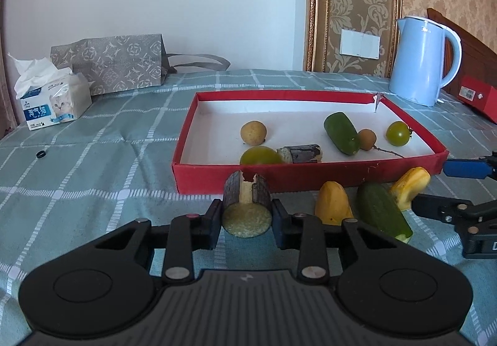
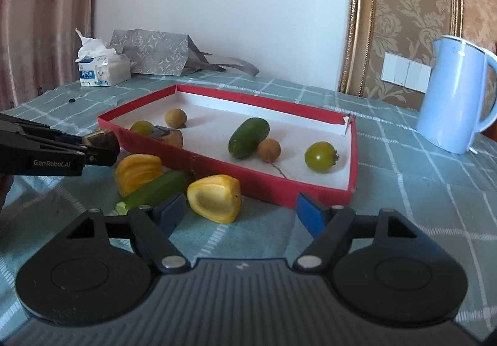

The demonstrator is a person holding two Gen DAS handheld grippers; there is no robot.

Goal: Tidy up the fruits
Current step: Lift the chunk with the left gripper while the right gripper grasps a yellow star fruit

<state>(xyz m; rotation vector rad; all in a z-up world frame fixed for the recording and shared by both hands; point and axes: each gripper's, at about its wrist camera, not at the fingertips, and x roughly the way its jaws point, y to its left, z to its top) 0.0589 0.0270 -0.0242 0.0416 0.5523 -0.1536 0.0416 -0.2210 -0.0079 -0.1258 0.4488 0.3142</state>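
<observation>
— Sugarcane piece (image 1: 246, 206): where is it held?
— It is pinched between the pads of the left gripper (image 1: 247, 218), just in front of the red tray (image 1: 310, 176), above the bench (image 1: 93, 166).
— Right gripper (image 2: 242, 211)?
— Its fingers are spread wide beside a yellow fruit piece (image 2: 216, 201). A cucumber (image 2: 248, 138), longans and green tomatoes are seen lying in the tray.
</observation>
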